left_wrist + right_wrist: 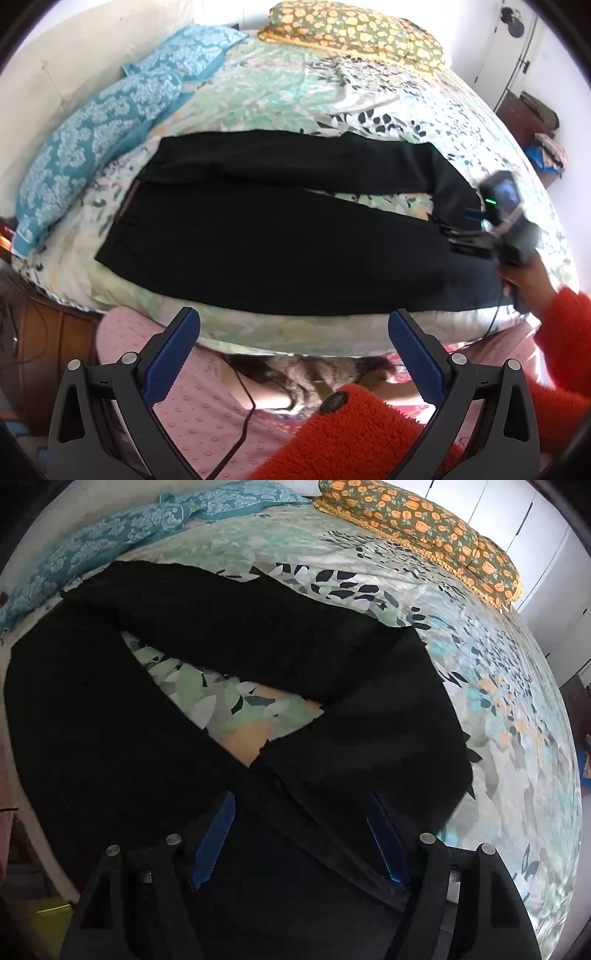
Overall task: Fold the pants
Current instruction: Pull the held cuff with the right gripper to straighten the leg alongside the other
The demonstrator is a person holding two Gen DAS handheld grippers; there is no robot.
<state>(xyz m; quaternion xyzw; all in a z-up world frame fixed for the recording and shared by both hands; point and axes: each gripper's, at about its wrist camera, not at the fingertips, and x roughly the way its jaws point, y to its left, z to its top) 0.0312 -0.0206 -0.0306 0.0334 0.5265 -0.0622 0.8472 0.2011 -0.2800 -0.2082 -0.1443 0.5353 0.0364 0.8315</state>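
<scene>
Black pants (280, 229) lie spread on the bed, waistband to the left, two legs running right with a gap of bedsheet between them. My left gripper (293, 321) is open and empty, held back from the bed's near edge, over my lap. My right gripper (299, 805) is open, low over the near leg's hem end, where the far leg's end (388, 720) folds across toward it. In the left wrist view the right gripper (461, 229) sits at the pants' right end. The cloth (110, 720) lies between and under the blue pads (218, 834).
The bed has a floral green sheet (280, 92). Blue patterned pillows (96, 133) lie at the left, an orange-flowered pillow (354, 33) at the back. A dark cabinet (524, 114) stands at the right. A cable (243, 417) runs across my lap.
</scene>
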